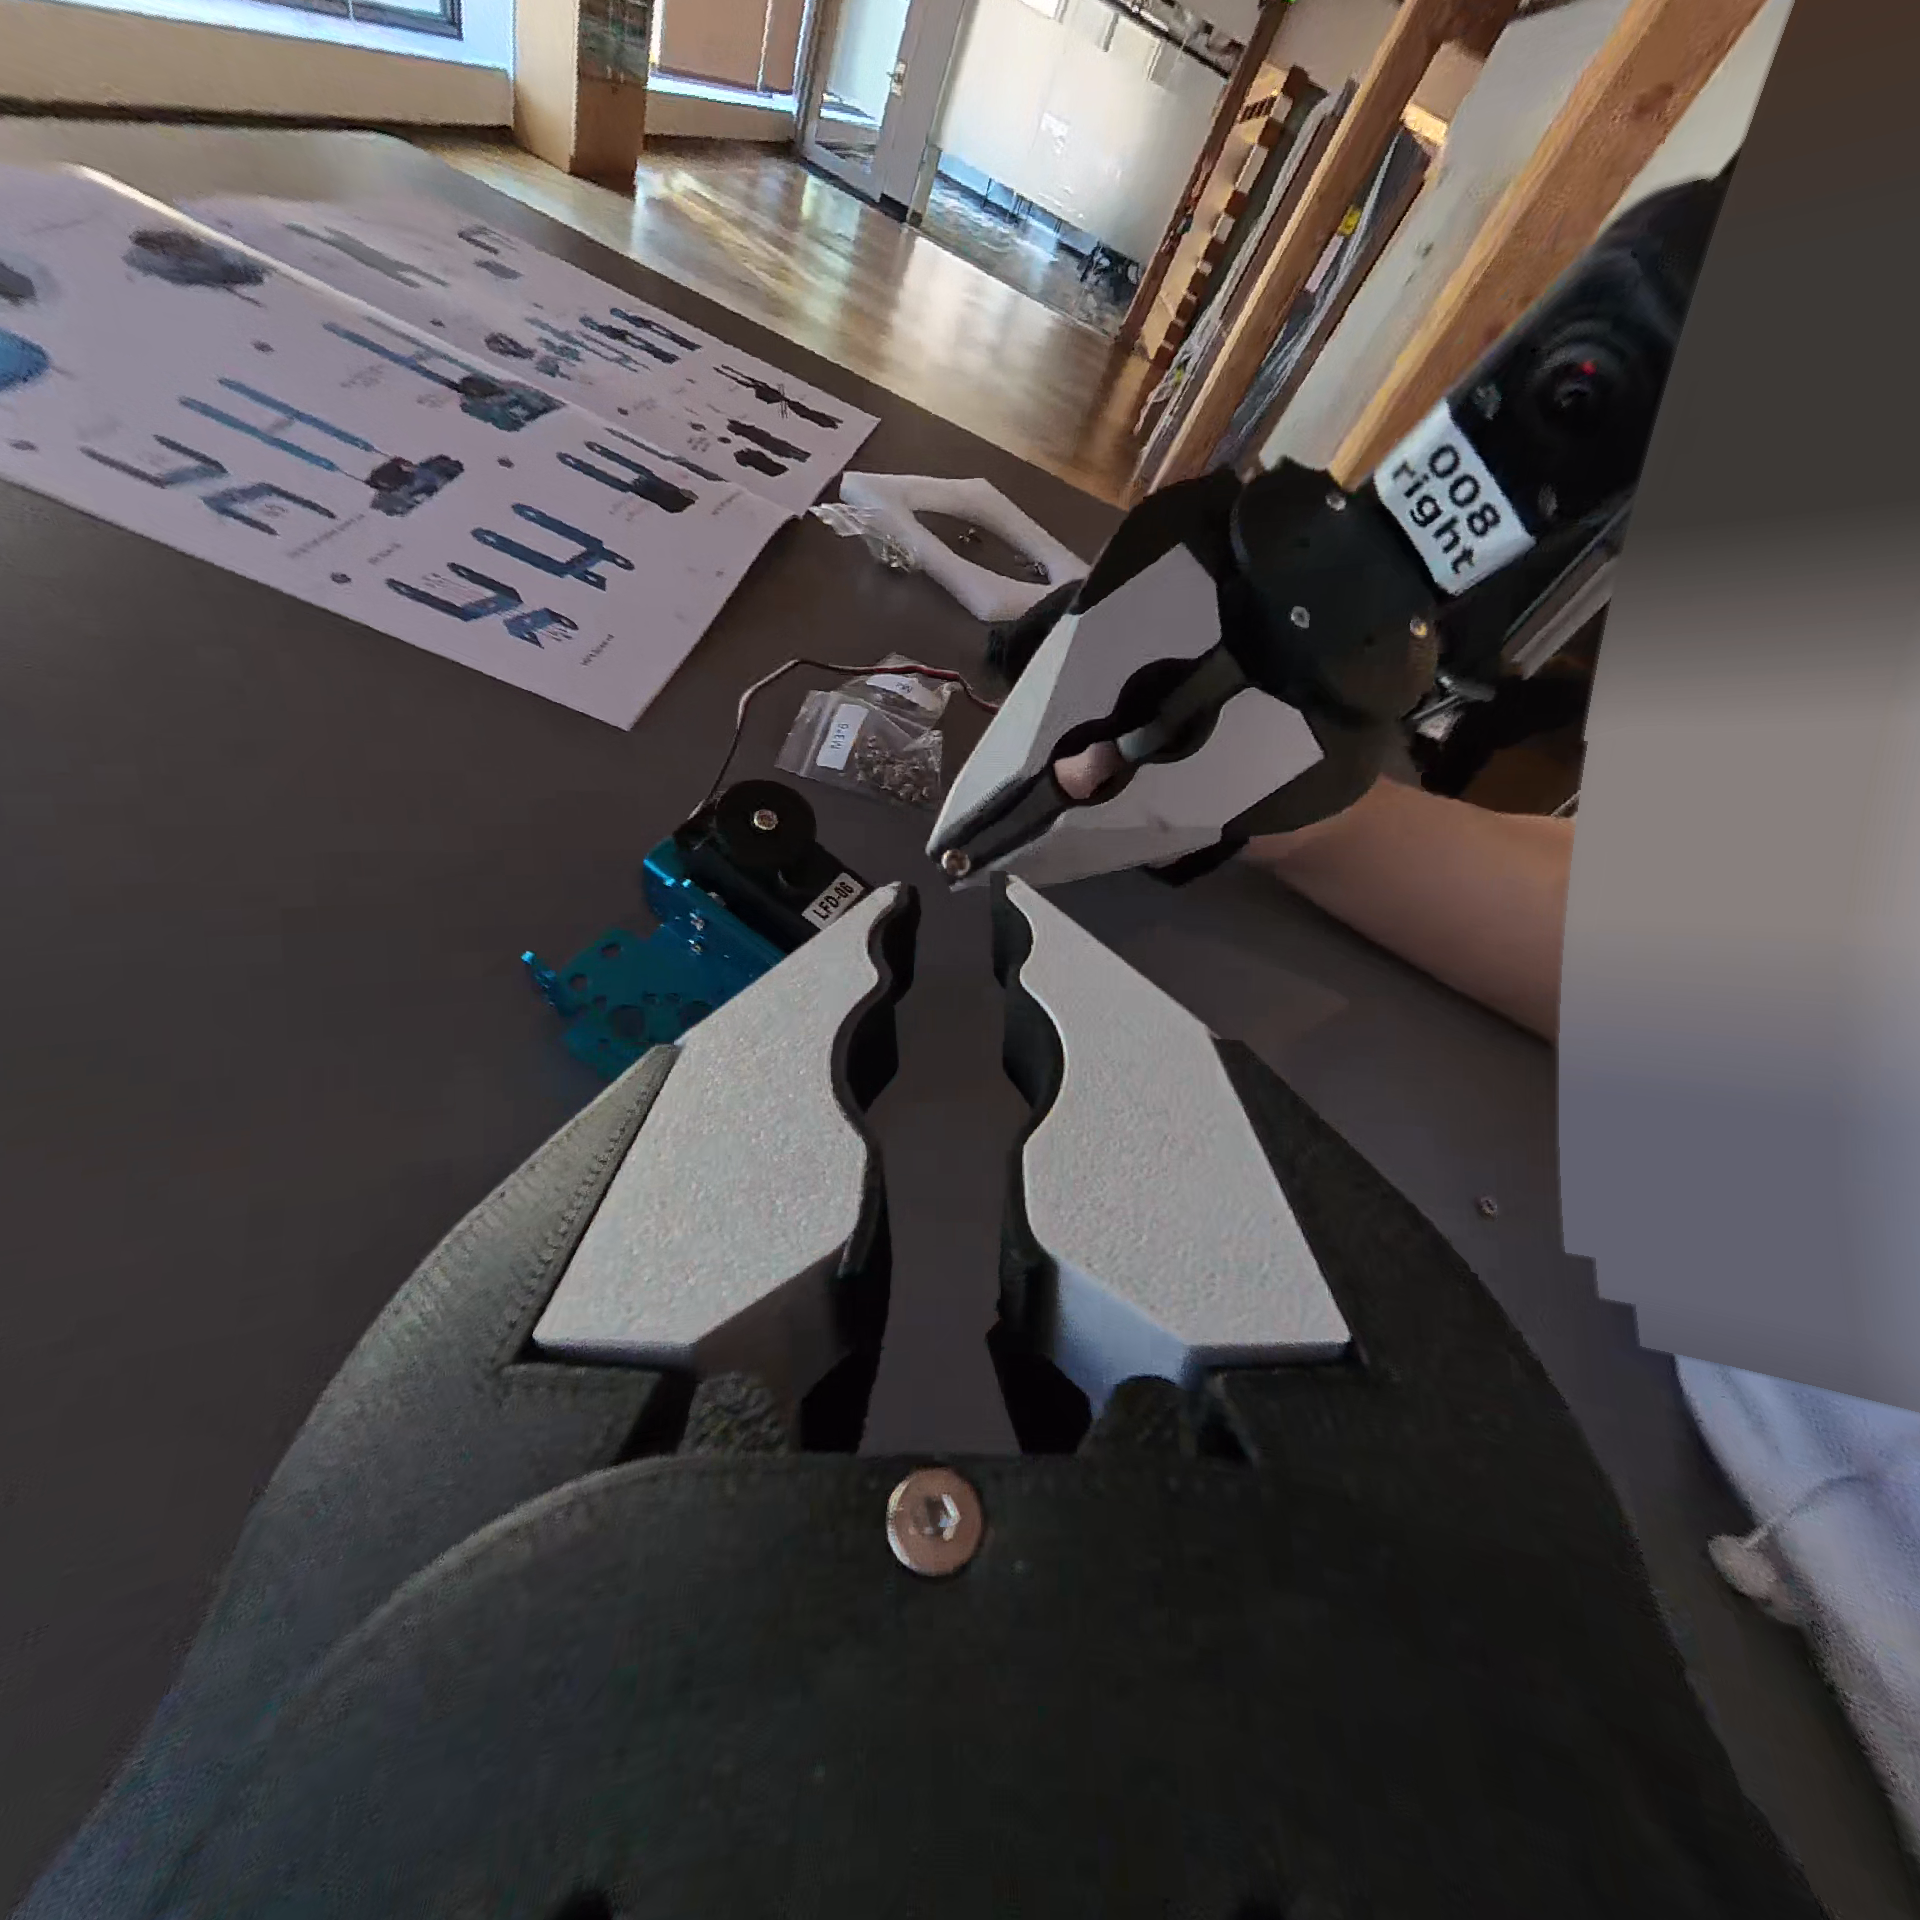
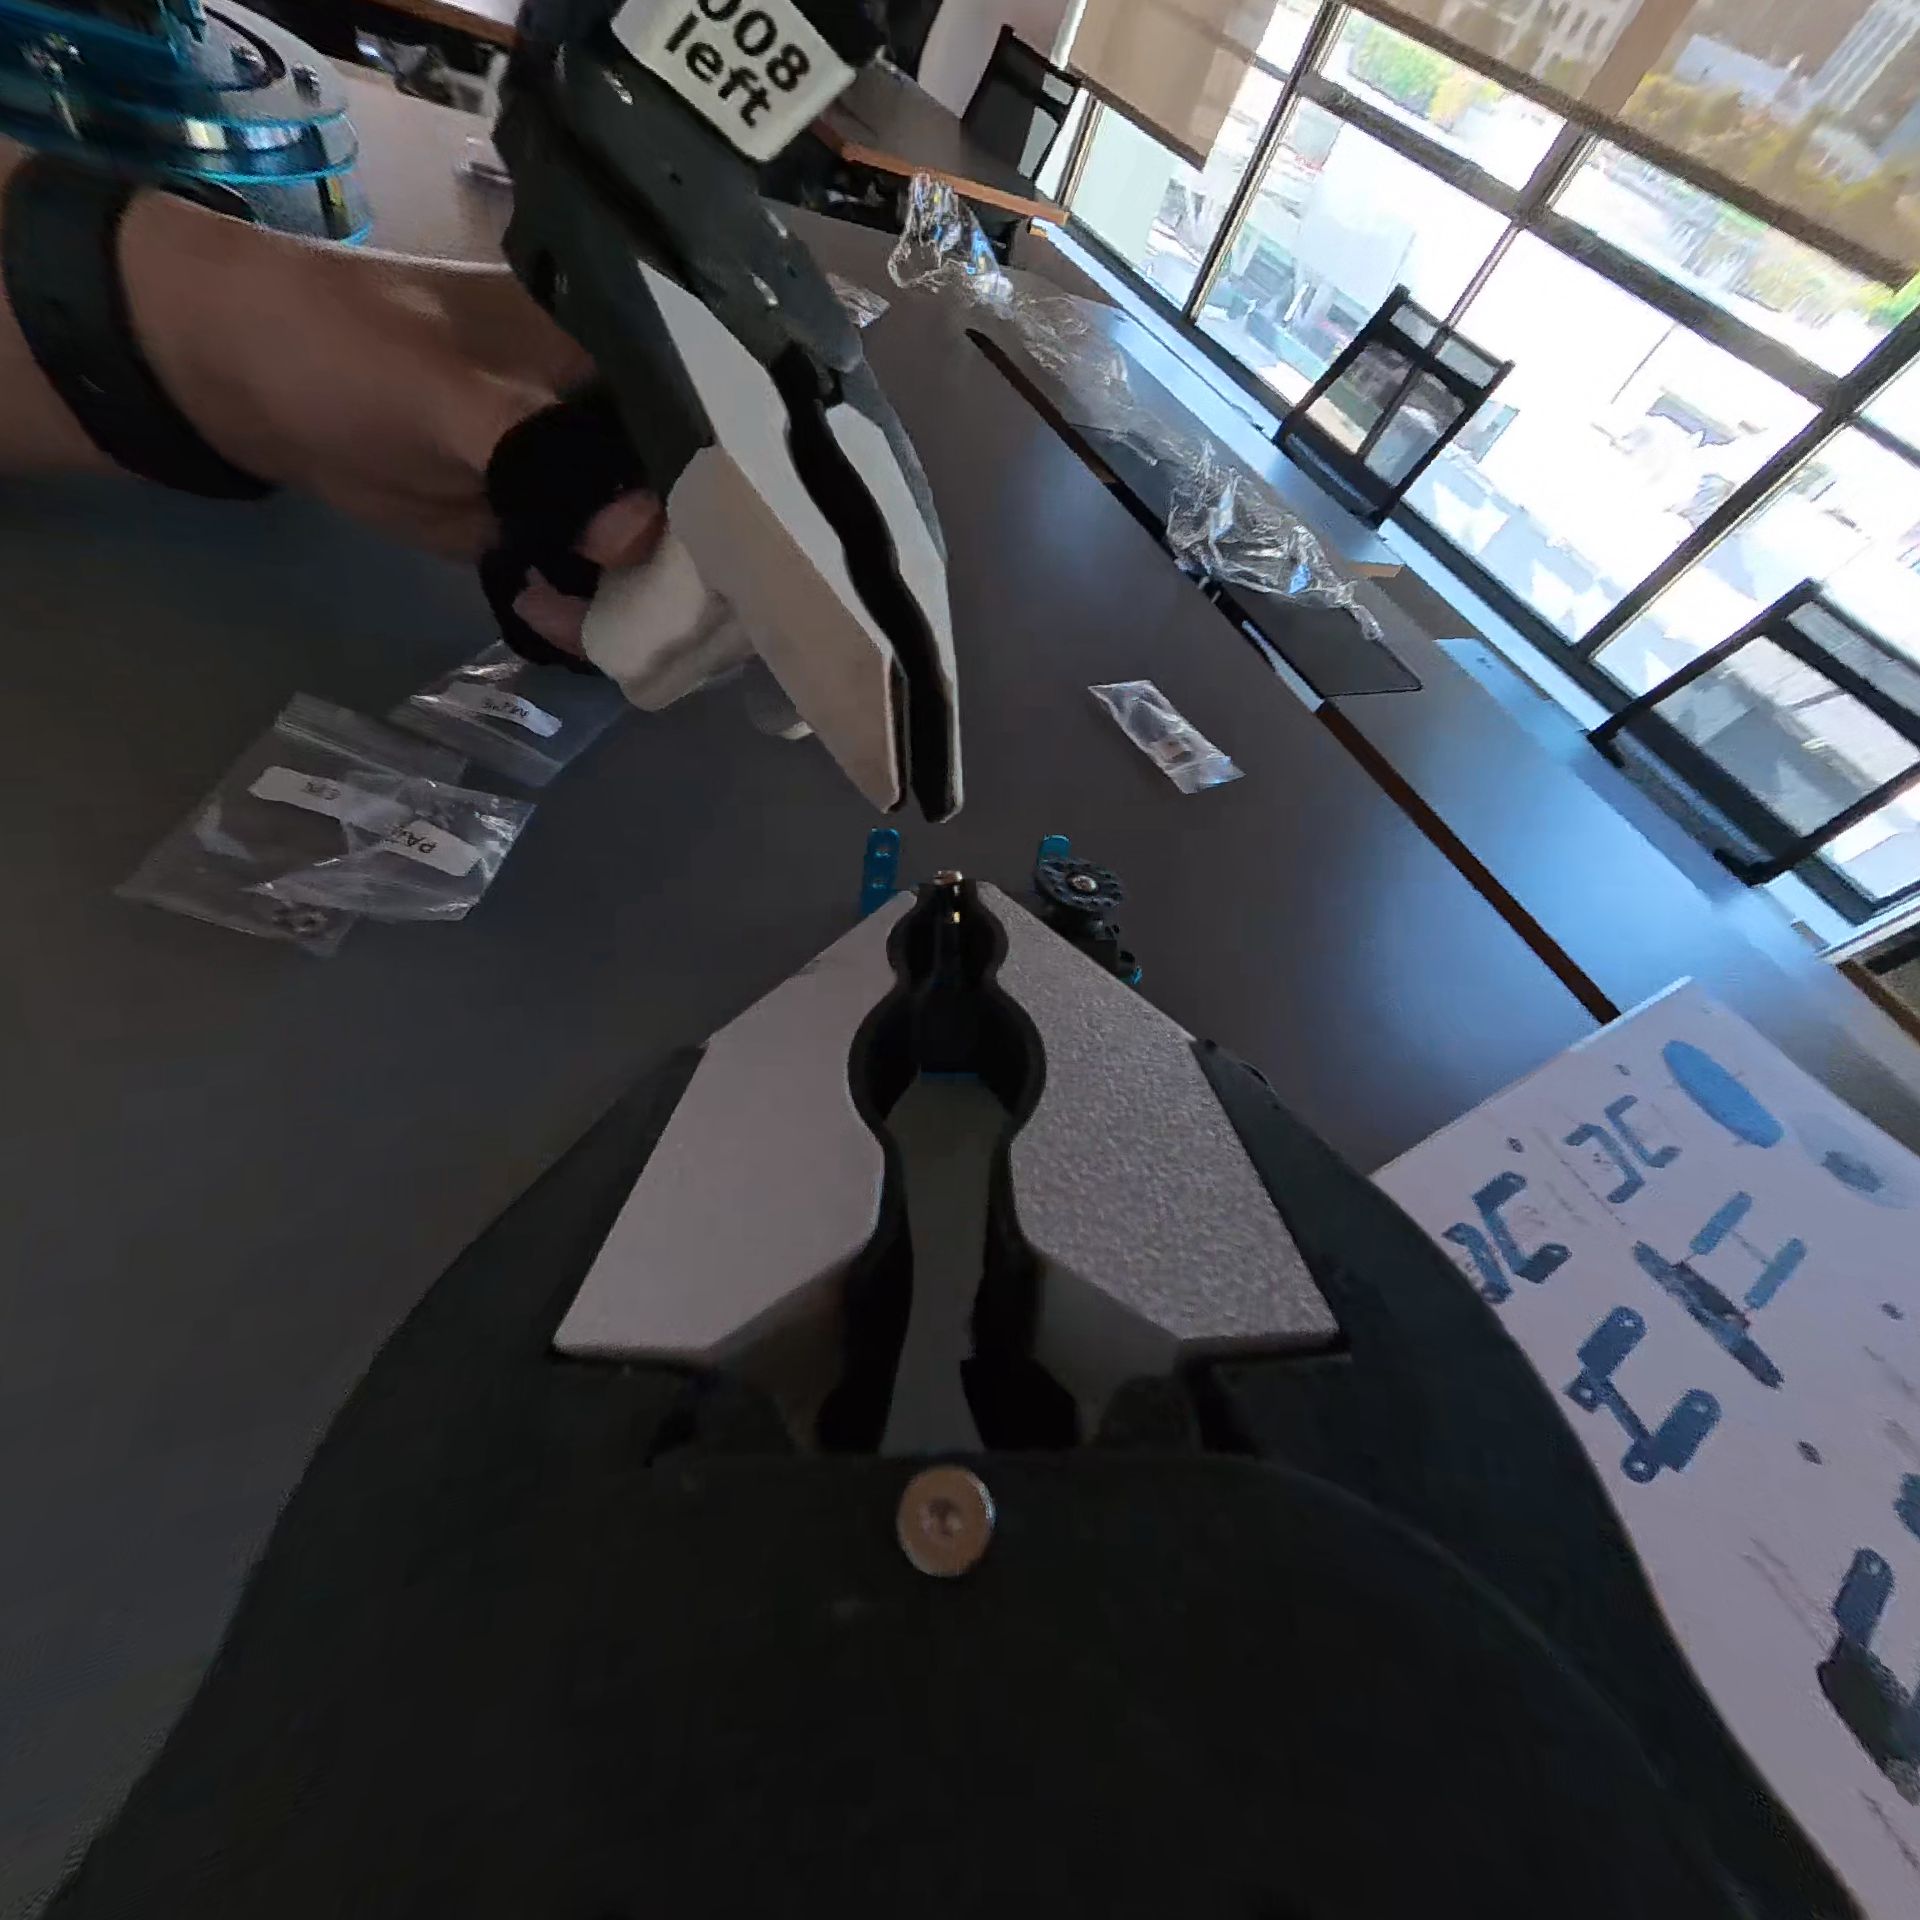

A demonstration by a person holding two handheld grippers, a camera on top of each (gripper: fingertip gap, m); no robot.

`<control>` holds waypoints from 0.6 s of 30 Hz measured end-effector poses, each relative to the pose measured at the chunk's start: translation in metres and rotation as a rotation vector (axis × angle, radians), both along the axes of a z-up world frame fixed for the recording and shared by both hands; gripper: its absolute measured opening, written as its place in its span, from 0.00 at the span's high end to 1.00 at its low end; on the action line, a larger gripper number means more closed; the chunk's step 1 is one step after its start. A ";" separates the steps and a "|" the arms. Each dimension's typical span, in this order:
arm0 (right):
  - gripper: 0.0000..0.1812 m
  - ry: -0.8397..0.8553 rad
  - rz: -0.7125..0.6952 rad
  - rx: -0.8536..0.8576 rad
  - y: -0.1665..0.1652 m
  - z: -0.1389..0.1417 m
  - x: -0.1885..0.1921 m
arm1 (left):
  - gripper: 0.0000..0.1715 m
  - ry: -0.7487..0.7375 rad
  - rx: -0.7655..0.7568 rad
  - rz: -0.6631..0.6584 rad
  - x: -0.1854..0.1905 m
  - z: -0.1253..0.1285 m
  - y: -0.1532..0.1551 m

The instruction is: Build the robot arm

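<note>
Your right hand-held gripper (image 1: pixel 961 868) pinches a small screw (image 1: pixel 953 860), shank hidden; your left hand-held gripper (image 1: pixel 954 896) hangs slightly apart, holding nothing, above the counter (image 1: pixel 260 831).

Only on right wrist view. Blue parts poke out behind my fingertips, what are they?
Observer: Left wrist view shows a blue metal bracket lying on the table, with a black servo against it.
Operator: Is the left hand-held gripper carrying anything? It's edge-on for me.
Observer: No. The left hand-held gripper is open with a narrow, empty gap. Its tips sit just short of the small screw pinched at the tip of the right hand-held gripper.
Operator: Anything past the servo?
Observer: A white foam tray lies beyond the small parts bags.
</note>
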State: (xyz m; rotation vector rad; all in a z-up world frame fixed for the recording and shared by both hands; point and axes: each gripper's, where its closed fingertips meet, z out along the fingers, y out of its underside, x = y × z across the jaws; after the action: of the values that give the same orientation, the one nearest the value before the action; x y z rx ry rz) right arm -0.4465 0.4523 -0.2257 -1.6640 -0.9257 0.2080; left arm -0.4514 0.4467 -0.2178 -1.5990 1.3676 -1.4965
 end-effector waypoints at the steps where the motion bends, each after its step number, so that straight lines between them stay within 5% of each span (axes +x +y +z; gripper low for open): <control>1: 0.98 -0.001 -0.001 0.009 0.000 0.001 0.000 | 0.92 0.013 -0.017 0.009 0.001 -0.002 0.001; 18: 0.98 -0.165 -0.029 0.038 0.003 -0.009 -0.006 | 0.95 0.114 0.075 0.074 0.006 -0.015 -0.001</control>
State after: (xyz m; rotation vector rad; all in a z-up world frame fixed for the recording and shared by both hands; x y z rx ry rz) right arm -0.4526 0.4553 -0.2350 -1.6763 -1.0218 0.0337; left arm -0.4450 0.4460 -0.2328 -1.6901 1.3938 -1.3136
